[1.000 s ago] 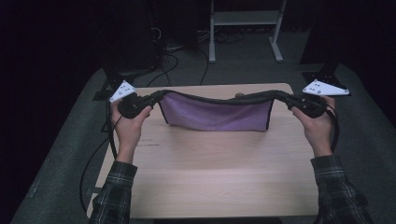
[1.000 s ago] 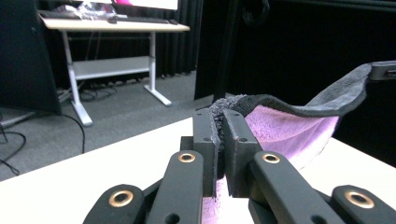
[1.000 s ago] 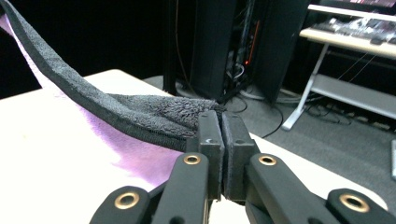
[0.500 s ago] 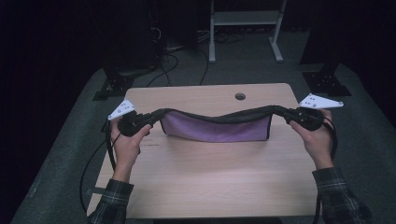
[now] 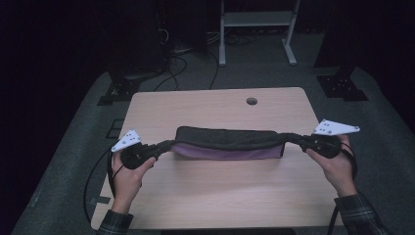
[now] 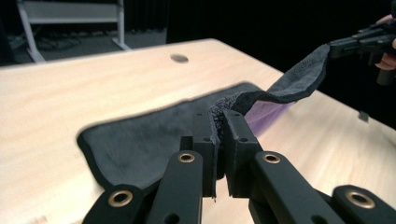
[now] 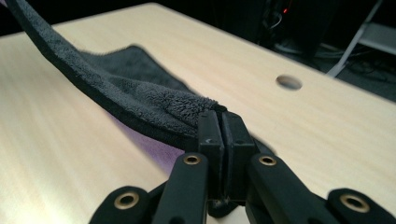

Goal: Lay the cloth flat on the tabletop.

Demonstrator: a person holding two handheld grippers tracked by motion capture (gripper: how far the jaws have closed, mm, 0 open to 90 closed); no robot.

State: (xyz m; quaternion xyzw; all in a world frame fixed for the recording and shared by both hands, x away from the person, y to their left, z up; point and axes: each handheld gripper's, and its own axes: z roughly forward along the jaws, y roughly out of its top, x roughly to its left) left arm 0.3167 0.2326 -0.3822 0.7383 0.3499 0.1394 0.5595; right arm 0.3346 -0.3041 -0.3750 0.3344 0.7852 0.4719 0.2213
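Cloth's (image 5: 227,142) purple underside mostly hidden beneath its dark folded top; pinched corners inside closed jaws.

A dark grey towel (image 5: 227,139) with a purple underside (image 5: 222,152) lies stretched across the middle of the wooden table, folded lengthwise, its two end corners lifted off the surface and pulled taut.

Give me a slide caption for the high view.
Two hand-held grippers, left and right, stretch a dark, purple-lined towel low across a wooden table.
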